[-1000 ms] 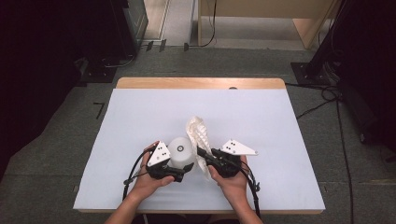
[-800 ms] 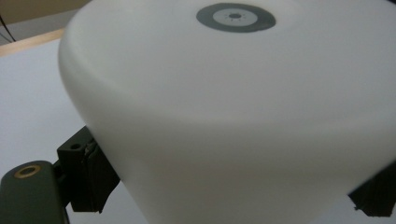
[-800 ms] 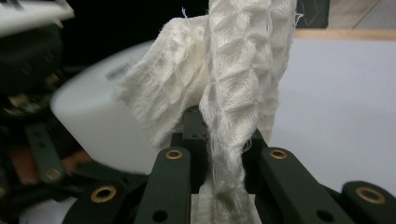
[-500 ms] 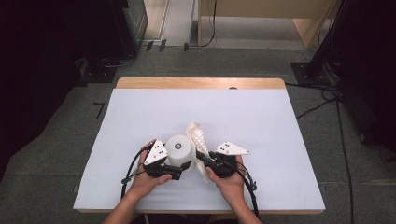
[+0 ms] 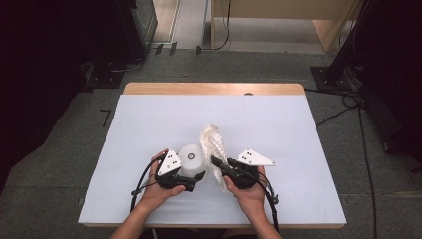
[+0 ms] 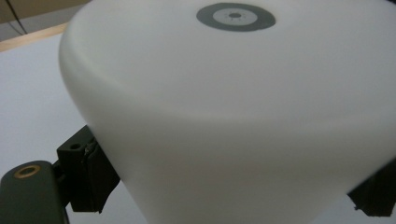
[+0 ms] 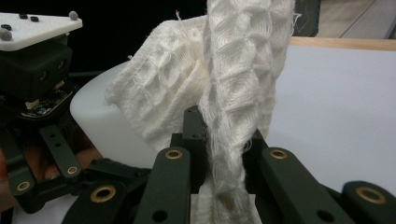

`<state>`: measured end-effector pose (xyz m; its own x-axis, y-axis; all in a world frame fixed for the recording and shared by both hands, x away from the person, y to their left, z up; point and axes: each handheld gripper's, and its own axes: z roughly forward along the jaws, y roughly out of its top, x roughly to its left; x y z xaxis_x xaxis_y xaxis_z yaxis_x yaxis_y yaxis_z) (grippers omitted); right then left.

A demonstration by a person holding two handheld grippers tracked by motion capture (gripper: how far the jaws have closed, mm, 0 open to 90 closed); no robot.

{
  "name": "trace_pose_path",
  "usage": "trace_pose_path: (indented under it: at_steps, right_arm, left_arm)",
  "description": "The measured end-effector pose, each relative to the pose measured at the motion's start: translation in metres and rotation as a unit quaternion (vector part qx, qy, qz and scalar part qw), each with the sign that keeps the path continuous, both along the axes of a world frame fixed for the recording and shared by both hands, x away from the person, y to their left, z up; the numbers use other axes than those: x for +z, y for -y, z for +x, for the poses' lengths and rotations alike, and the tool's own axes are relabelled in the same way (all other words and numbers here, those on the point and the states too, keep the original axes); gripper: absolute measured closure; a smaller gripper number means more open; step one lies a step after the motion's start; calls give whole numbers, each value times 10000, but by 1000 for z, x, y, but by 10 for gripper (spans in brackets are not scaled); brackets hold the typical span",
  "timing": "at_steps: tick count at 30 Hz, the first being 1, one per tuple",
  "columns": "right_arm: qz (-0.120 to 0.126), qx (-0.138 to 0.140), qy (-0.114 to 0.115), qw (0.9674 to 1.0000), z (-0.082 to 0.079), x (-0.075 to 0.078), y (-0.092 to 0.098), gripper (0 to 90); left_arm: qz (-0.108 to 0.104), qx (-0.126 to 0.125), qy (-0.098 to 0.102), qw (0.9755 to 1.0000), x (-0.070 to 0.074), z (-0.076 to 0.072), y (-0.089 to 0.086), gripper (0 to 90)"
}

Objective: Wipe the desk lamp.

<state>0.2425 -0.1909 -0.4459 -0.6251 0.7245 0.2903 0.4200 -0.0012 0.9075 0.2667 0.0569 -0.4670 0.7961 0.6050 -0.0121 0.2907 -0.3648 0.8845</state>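
High view, near edge first: my left gripper (image 5: 191,178) is clamped on the round white plastic cup (image 5: 191,158) at its twelve o'clock, my right gripper (image 5: 217,163) pinches the white waffle-weave cloth (image 5: 213,144) rising toward eleven, so I judge wiping is underway, next needing cloth pressed against the cup.

In the left gripper view the white cup (image 6: 224,112) sits so close that it is soft and blurred, running off the frame at twelve, three and six o'clock and hiding most of both jaws, so the contact of the pads cannot be read there. In the right gripper view the white cloth (image 7: 233,93) is cut off at twelve o'clock and covers the jaw tips. From the high view the left gripper (image 5: 191,177) is too small to show its pads.
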Motion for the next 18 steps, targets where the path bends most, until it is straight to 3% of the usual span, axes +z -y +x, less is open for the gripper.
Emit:
trace_pose_path:
  at_steps: [3, 6, 11, 16, 18]
  right_arm:
    - [-17, -45, -36, 10000, 1, -2, 1, 795]
    - [-76, -72, -66, 9999, 4, -6, 3, 795]
    - [-82, -119, -80, 9999, 4, -7, 4, 794]
    - [-92, -184, -37, 9998, 4, -6, 8, 793]
    - [-126, -198, -38, 9997, 4, -6, 8, 793]
  left_arm:
    - [36, -9, 10, 10000, -2, 1, 0, 86]
    - [202, -29, 102, 9997, -7, 1, 3, 86]
    - [151, -28, 34, 9999, -7, 2, 1, 85]
    - [7, 386, 323, 9987, 0, -11, 2, 65]
    - [-11, 619, 337, 9975, 0, -16, 3, 46]
